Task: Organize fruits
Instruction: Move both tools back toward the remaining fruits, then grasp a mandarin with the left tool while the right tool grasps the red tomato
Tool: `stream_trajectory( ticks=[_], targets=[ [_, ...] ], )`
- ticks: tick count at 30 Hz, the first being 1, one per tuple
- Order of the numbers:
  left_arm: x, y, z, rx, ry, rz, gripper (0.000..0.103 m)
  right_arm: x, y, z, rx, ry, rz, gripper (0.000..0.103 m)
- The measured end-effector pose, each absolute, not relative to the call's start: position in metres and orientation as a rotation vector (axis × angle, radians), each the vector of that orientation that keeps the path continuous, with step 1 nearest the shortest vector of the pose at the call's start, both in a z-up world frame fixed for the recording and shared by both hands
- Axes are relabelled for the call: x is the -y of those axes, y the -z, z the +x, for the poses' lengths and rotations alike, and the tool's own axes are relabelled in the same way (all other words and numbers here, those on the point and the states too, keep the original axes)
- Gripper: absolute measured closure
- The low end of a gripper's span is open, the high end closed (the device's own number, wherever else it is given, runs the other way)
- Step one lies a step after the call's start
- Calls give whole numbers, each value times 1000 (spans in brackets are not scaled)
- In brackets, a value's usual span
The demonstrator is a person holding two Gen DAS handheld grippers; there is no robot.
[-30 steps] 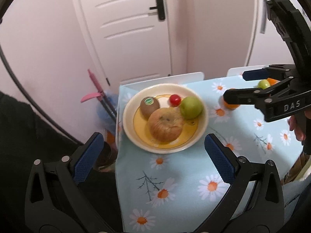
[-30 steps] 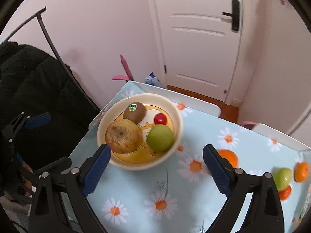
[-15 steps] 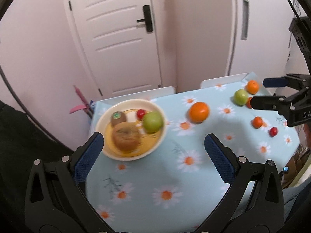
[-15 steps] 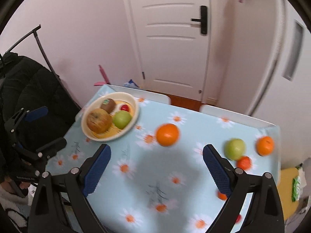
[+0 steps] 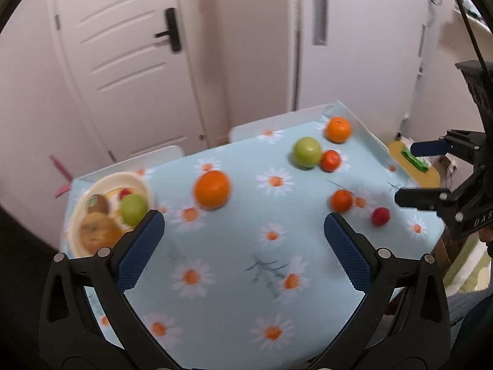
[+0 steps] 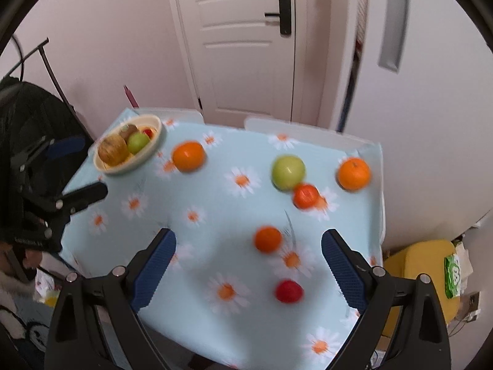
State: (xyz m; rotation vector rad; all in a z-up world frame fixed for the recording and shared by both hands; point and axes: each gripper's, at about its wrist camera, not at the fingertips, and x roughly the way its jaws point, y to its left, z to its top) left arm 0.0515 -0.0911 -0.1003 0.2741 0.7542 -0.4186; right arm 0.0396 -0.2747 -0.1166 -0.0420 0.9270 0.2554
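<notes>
A: Both of our tools hang over the bench spread wide, holding nothing: right tool (image 6: 248, 265), left tool (image 5: 245, 246).

B: We judge the small red fruit (image 6: 288, 291) nearest the right tool; we should straddle it squarely, since it may roll.

A: Beyond it lie the small orange (image 6: 268, 239), green apple (image 6: 288, 172) and large orange (image 6: 188, 156).

B: Farthest, the bowl (image 6: 147, 155) already holds four fruits.

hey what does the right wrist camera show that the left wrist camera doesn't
Only the right wrist view shows a black coat left of the table and the left gripper from outside. Only the left wrist view shows the right gripper from outside. Both show the bowl of fruit, loose oranges, a green apple and a small red fruit on the daisy tablecloth.
</notes>
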Motion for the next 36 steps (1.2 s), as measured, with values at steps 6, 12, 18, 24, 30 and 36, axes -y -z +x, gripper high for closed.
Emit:
stream_trajectory(
  ticks=[6,12,18,24,30,36],
  targets=[
    [137,127,64,-784,513,325,0,307,149,30,-969,-268,-44,9],
    [173,154,78,-826,597,351,0,322,171,24,-974,-286,-48,9],
    [203,185,85,-872,693,424,4,324,196,21,-996,-288,-37,11],
    [220,209,90,-920,750,473,20,323,215,18,-1012,-279,-40,18],
    [230,220,95,-933,787,481,34,321,225,21,-1026,-278,-39,34],
    [236,226,95,-952,818,489,56,318,230,27,-1034,-275,-32,45]
  ],
)
